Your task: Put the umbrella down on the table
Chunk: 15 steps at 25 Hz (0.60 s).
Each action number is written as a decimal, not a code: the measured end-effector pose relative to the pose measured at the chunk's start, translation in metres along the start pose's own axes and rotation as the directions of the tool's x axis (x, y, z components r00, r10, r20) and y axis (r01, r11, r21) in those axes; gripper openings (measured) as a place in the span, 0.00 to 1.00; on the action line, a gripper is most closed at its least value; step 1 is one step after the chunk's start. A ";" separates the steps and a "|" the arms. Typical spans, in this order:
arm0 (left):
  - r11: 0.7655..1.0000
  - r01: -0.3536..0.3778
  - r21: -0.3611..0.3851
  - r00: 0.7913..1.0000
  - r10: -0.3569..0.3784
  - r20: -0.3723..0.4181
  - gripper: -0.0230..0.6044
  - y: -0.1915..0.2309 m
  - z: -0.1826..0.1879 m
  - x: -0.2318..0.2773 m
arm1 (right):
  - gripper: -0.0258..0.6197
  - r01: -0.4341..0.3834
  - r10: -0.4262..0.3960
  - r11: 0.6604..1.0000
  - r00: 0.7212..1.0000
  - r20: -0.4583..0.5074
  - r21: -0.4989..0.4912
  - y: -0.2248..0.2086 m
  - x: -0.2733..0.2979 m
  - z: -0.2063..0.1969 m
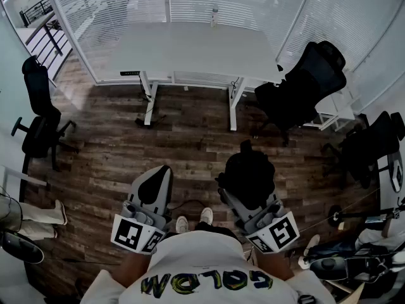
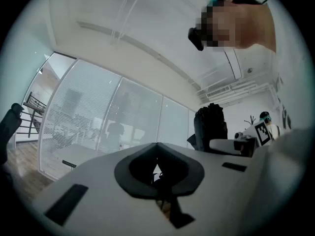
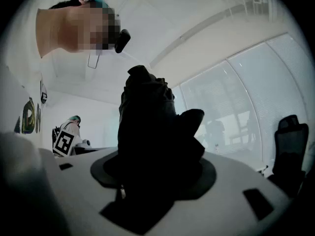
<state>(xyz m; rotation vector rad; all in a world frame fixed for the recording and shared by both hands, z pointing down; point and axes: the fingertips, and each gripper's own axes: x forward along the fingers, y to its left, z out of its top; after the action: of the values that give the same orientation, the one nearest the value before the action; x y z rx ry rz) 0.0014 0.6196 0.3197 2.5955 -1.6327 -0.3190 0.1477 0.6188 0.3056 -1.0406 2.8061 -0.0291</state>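
Observation:
A folded black umbrella (image 1: pixel 249 171) sticks up out of my right gripper (image 1: pixel 252 199), which is shut on it at about waist height over the wooden floor. In the right gripper view the umbrella (image 3: pixel 147 127) fills the space between the jaws of the gripper (image 3: pixel 152 177) and hides the pads. My left gripper (image 1: pixel 155 182) is held beside it, shut and with nothing in it; in its own view the gripper (image 2: pixel 157 167) shows both jaws meeting in a ridge. The white table (image 1: pixel 196 49) stands some way ahead, apart from both grippers.
A small bottle (image 1: pixel 215 14) stands at the table's far edge against the glass wall. A black office chair (image 1: pixel 304 84) is at the table's right end, another chair (image 1: pixel 38 109) at the far left, and a third chair (image 1: pixel 373 147) on the right.

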 end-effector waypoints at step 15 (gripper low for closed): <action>1.000 -0.004 0.000 1.000 0.004 -0.009 0.05 -0.043 -0.021 0.068 | 0.44 -0.030 0.030 0.999 1.000 -0.002 0.023 -0.076 -0.023 0.003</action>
<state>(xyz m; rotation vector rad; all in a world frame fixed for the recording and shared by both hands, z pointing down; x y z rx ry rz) 0.0720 0.5766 0.3233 2.5891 -1.6352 -0.3064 0.2150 0.5760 0.3107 -0.9938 2.8161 -0.0597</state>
